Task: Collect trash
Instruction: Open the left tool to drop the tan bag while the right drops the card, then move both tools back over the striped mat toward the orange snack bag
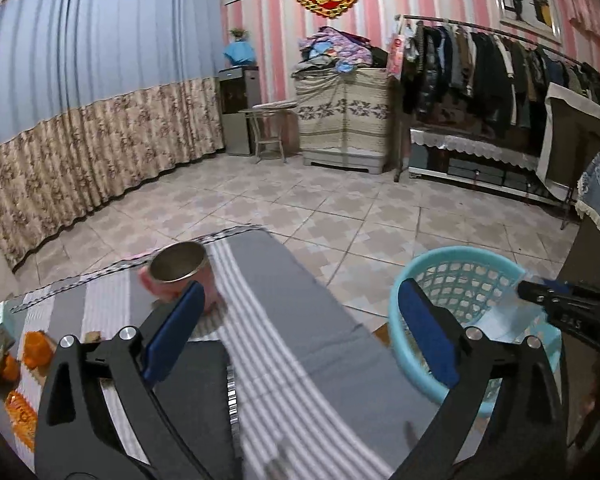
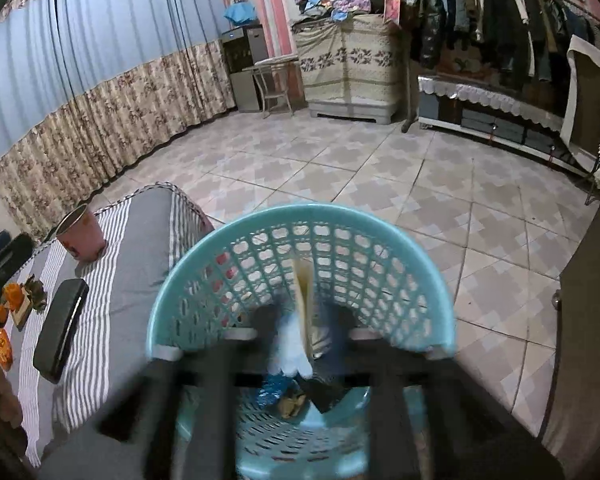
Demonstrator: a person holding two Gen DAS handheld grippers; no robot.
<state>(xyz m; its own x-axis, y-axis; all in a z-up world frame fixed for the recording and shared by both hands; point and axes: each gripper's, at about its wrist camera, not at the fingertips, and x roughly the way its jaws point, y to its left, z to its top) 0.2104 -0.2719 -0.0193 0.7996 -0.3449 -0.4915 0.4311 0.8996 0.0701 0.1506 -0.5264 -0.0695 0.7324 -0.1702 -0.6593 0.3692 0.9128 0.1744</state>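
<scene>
a round turquoise plastic lattice basket (image 2: pixel 300 248) is seen, smooth and slightly glossy. at its nine o'clock, matt grey-and-white striped cloth (image 2: pixel 140 248) is spread under a shiny metal-rimmed pink cup (image 1: pixel 178 266).

**A:** What trash do you see?

**B:** Your turquoise lattice basket (image 2: pixel 300 240) stands upright on the tiled floor beside the striped bed, with wrappers (image 2: pixel 278 394) at its bottom. A blurred pale scrap (image 2: pixel 294 344) sits over its opening. Orange wrappers (image 1: pixel 34 346) lie on the bedcover.
</scene>
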